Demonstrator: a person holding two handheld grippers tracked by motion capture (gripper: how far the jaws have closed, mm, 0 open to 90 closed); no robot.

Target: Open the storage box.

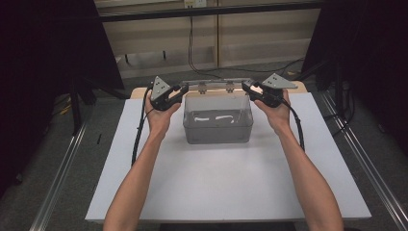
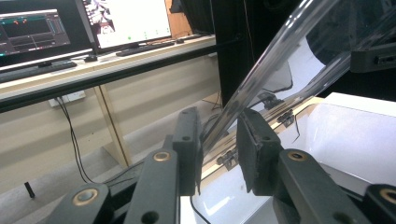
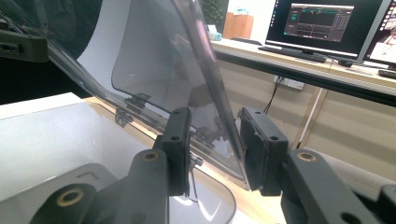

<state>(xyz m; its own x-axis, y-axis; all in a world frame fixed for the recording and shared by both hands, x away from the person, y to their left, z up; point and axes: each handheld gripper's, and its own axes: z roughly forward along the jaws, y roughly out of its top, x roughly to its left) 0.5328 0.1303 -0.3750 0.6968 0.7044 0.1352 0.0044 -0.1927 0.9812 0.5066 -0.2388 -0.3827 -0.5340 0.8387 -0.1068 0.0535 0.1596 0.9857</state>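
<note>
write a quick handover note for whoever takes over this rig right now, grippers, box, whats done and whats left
Left gripper: jaws straddle the left edge of the clear lid; a gap shows beside it, no firm clamp visible.
Right gripper: jaws straddle the lid's right edge, gap visible too.
Clear box sits mid-table on the white board, hinges at its far side.
Done: lid is swung up and tilted, box open.
Left: probably clamp both edges, then finish swinging the lid; which way can't be told.
</note>
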